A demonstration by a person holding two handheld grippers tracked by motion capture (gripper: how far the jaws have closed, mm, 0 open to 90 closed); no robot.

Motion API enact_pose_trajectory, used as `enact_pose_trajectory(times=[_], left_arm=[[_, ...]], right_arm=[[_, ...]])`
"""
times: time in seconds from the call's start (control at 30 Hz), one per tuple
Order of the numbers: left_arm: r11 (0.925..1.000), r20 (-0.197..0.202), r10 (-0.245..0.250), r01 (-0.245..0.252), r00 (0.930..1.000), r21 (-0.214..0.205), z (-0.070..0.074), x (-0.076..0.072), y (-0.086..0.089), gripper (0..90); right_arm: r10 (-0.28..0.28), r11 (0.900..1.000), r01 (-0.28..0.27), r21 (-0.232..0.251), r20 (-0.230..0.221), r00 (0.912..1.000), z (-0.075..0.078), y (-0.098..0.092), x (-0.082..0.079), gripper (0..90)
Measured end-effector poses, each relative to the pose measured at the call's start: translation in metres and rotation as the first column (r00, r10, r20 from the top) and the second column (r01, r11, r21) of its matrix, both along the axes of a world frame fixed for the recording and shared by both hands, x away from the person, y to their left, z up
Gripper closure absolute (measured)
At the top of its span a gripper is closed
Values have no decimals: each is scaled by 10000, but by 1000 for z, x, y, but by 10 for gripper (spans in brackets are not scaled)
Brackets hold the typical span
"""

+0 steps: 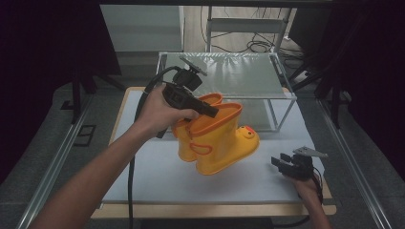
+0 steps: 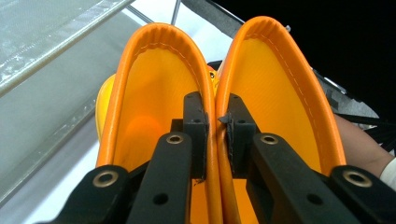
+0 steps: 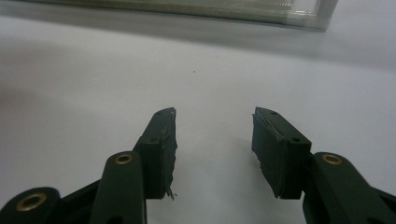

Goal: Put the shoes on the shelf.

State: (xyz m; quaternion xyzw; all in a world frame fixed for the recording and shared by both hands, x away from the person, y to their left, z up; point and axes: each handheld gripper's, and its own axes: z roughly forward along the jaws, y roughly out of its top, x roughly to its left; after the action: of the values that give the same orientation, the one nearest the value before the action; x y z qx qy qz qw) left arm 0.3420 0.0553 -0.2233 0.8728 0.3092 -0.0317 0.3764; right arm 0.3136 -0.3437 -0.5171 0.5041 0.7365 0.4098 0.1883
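Left tongs (image 1: 210,110) are clamped on the two touching inner rims of the yellow boots (image 1: 217,138), one jaw down each shaft, and the pair hangs tilted above the middle of the counter (image 1: 157,181), in front of the glass shelf (image 1: 229,76). Over by the counter's right front corner, the right tongs (image 1: 282,162) rest low, jaws apart with nothing between them.

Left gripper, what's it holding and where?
The left gripper pinches both yellow boots together by their touching orange top rims.
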Motion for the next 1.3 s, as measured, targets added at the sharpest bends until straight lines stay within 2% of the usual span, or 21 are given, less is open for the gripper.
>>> enact_pose_trajectory(times=[0.1,0.33,0.6,1.03,1.3], left_arm=[[10000,11,-22,22,10000,55,1,0,-1,821],[9999,18,-31,31,10000,-97,5,3,1,821],[9998,161,117,-114,9998,-179,25,13,-1,822],[9983,407,510,-498,9979,-294,62,33,-17,822],[9941,237,993,-981,9948,-460,79,54,-23,822]], right_arm=[[-15,10000,15,-16,-18,10000,0,0,0,497],[-36,10000,36,-40,65,10000,0,0,0,497],[-169,9999,168,36,177,9997,2,-3,-2,496],[-181,9998,178,120,219,9996,4,-4,-3,496],[-52,9999,48,134,320,9995,6,-2,-4,495]])
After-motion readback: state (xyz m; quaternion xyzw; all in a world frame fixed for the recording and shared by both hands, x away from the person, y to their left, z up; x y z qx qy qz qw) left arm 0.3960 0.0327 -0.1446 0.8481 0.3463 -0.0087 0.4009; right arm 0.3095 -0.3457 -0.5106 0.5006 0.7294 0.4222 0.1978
